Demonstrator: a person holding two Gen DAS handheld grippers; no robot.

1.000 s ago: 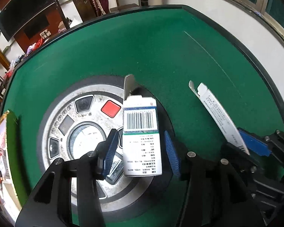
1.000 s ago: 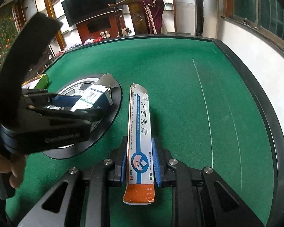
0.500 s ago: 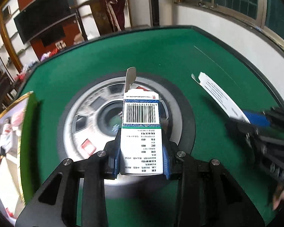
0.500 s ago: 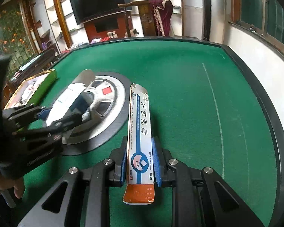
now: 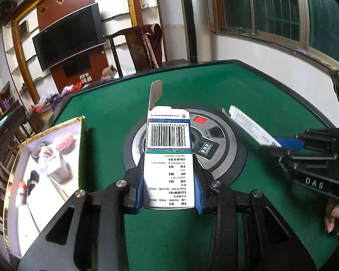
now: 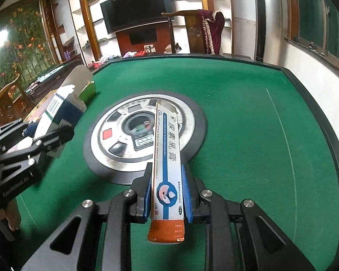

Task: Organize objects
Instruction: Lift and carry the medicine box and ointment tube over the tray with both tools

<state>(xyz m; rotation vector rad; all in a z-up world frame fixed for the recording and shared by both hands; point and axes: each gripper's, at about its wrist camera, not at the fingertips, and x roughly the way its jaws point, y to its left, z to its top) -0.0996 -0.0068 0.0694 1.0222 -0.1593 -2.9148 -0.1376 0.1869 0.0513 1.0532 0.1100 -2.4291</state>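
My left gripper (image 5: 168,190) is shut on a white medicine box (image 5: 168,149) with a barcode and an open top flap, held up over the green table. In the right wrist view that box (image 6: 56,110) shows at the left. My right gripper (image 6: 167,194) is shut on a long, narrow ointment box (image 6: 168,164) with an orange end and blue print; it also shows in the left wrist view as a white box (image 5: 250,126) at the right. A green and gold tray (image 5: 45,169) with several small items lies at the table's left.
A round silver and black control panel (image 6: 144,135) with a red button (image 6: 107,134) sits in the middle of the green felt table (image 6: 237,113). The table has a raised black rim (image 6: 327,135). A hand (image 5: 336,214) holds the right gripper's handle.
The left gripper closed on the medicine box, lifted it off the round panel and swung left toward the tray. The right gripper shifted left over the panel, still gripping the ointment box.
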